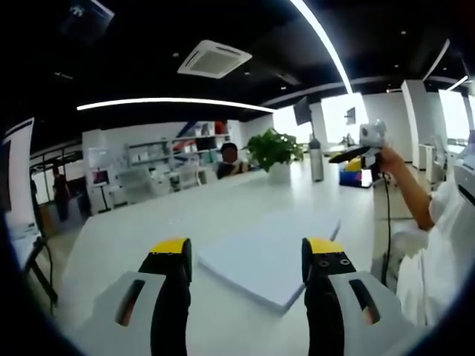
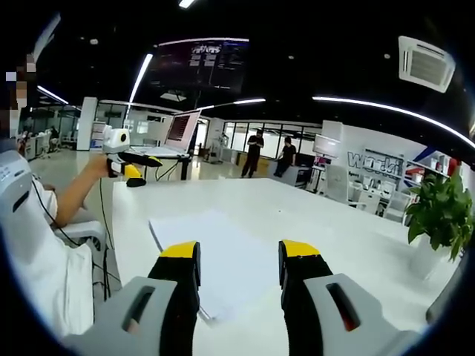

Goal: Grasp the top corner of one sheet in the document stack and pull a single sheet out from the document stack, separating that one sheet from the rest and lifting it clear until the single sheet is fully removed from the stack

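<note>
A thick white document stack (image 1: 271,256) lies flat on the white table (image 1: 141,222), just beyond my left gripper (image 1: 247,251), which hovers open above its near edge with nothing between the yellow-tipped fingers. In the right gripper view the same document stack (image 2: 211,248) stretches ahead of my right gripper (image 2: 240,252), also open and empty, above the near corner. The right gripper (image 1: 362,154), held up in a hand, appears at the far right of the left gripper view. The left gripper (image 2: 130,161) appears raised at the left of the right gripper view.
A potted plant (image 1: 273,150) and a grey bottle (image 1: 317,159) stand at the table's far end, with a seated person (image 1: 229,159) behind. The plant (image 2: 441,211) sits at the right. The holder's white sleeve (image 2: 33,245) is at the left; two people (image 2: 256,152) stand far off.
</note>
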The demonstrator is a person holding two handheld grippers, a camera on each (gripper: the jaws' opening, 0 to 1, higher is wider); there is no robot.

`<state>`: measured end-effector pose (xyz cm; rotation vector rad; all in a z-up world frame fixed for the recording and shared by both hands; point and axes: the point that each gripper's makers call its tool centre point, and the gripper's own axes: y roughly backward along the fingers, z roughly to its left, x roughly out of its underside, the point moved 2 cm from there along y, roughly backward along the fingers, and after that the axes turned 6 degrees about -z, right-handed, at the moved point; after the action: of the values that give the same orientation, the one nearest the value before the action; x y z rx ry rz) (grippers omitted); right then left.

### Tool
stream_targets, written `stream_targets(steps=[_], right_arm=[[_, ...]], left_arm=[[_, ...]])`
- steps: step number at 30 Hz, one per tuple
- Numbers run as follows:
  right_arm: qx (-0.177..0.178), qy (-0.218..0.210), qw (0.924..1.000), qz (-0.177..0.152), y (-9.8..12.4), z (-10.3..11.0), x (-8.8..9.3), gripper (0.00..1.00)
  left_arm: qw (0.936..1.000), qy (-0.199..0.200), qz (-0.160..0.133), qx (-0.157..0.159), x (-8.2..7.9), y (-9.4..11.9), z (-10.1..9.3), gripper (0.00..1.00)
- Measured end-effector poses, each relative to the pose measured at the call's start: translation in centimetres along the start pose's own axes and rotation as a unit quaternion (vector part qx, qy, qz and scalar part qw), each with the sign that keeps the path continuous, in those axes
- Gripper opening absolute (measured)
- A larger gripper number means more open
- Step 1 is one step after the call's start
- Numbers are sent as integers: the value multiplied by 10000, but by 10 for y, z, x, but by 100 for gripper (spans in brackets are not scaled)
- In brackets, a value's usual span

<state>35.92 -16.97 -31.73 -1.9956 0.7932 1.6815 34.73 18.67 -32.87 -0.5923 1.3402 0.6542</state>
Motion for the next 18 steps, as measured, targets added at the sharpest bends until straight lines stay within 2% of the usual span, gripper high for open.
stream_targets(steps=[18], right_arm=[[-19,24,10000,54,1,1,1,42]], left_arm=[[9999,-8,118,14,3,-8,-5,60]])
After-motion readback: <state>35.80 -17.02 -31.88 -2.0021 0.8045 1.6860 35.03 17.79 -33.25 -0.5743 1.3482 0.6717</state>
